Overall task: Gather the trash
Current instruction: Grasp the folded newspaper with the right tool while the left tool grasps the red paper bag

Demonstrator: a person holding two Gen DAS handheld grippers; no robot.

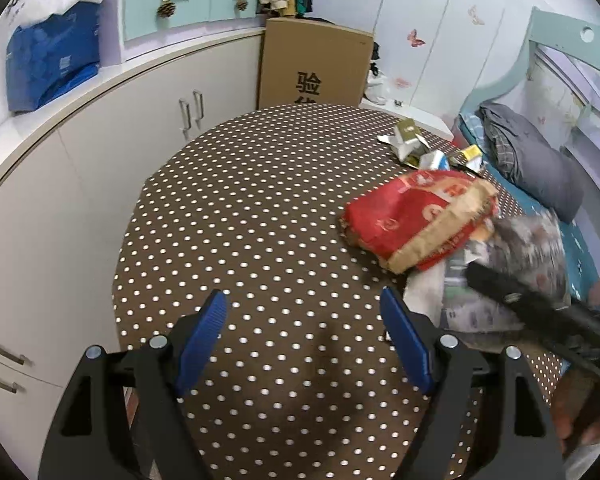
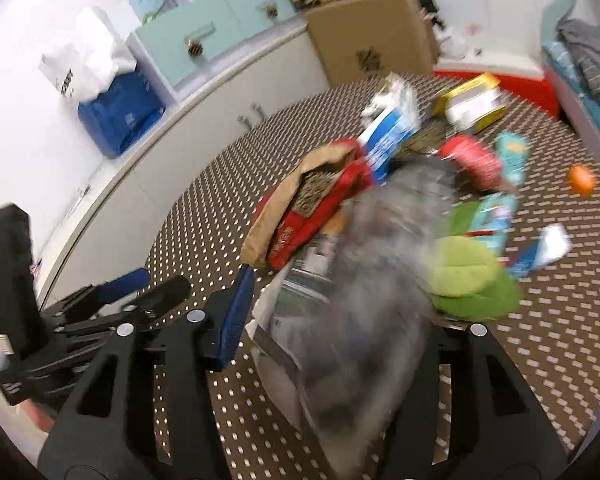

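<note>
Right wrist view: right fingers (image 2: 324, 308) grip a blurred grey bag (image 2: 372, 280); left fingers (image 1: 302, 344) stand wide, empty, above the worktop (image 1: 260, 200).

The table (image 1: 260, 200) lies under the left gripper (image 1: 304, 344), whose fingers (image 1: 204, 336) have nothing between them. Ahead and to the right of those fingers lies the paper bag (image 1: 420, 220), with torn cartons (image 1: 416, 144) beyond it. A blurred plastic bag (image 2: 372, 300) sits between the right gripper's (image 2: 332, 308) fingers (the paper bag just ahead-left of them), a cloth (image 2: 472, 280) to their right.
</note>
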